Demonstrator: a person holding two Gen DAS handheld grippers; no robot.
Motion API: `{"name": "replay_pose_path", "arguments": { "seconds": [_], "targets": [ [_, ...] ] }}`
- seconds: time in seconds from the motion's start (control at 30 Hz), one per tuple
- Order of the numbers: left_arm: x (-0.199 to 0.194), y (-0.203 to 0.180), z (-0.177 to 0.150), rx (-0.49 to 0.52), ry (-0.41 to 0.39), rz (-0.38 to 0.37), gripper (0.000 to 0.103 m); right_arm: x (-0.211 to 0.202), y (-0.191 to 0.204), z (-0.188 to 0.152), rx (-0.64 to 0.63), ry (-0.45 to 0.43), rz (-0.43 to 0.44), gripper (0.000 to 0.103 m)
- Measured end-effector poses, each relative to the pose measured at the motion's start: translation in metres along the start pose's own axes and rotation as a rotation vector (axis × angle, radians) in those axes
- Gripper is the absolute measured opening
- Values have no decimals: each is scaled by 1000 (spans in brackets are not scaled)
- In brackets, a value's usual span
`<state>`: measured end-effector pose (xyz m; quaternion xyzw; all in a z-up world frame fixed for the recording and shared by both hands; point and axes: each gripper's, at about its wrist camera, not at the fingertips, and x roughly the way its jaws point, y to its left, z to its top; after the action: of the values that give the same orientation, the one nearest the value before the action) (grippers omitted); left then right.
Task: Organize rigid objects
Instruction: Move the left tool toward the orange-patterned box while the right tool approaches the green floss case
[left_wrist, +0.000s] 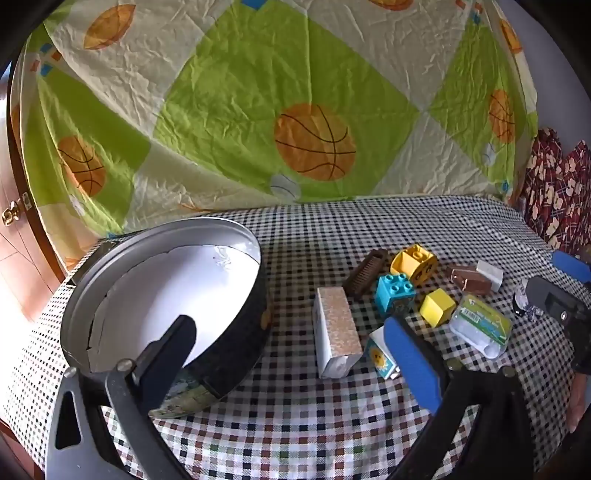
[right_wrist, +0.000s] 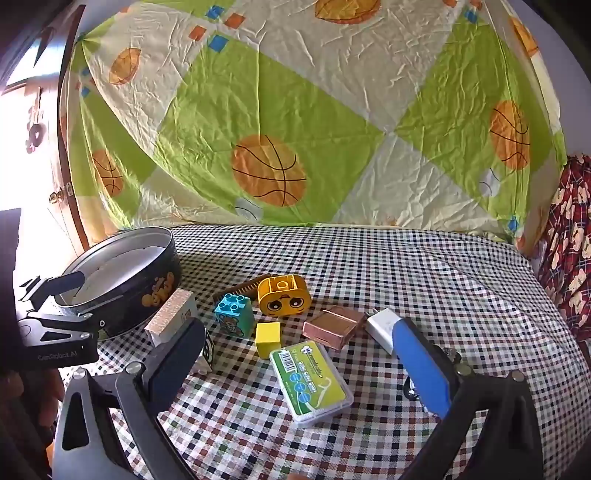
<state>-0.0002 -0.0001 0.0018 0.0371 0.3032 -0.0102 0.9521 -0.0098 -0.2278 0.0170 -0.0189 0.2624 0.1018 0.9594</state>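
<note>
Both grippers' jaws spread, empty; floss case lies between right gripper and yellow cube.

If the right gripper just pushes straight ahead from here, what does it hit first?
Most likely the green floss-pick box, lying flat between the open fingers of the right gripper. The yellow cube sits just beyond it. Depth is hard to judge here.

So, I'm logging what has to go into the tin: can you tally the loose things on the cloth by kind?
Toy bricks: 3: blue, yellow face brick, sun-print brick
Yellow cube: 1
Boxes: 3: glitter-topped, brown, floss-pick case
Comb: 1
White charger: 1
Total: 9
</note>
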Motion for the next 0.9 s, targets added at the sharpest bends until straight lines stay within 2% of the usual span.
{"name": "replay_pose_path", "arguments": {
  "seconds": [0.03, 0.1, 0.13, 0.9],
  "targets": [
    [8, 1, -3, 6, 30, -2, 103, 1, -1, 1, -2, -3, 0, 102],
    [12, 2, -3, -3, 15, -2, 103, -3, -3, -2, 1, -25, -1, 102],
    [6, 3, -7, -12, -16, 0, 103, -3, -5, -2, 1, -25, 0, 102],
    [2, 1, -4, -4, -19, 0, 103, -4, -1, 2, 1, -8, -4, 102]
  ]
}}
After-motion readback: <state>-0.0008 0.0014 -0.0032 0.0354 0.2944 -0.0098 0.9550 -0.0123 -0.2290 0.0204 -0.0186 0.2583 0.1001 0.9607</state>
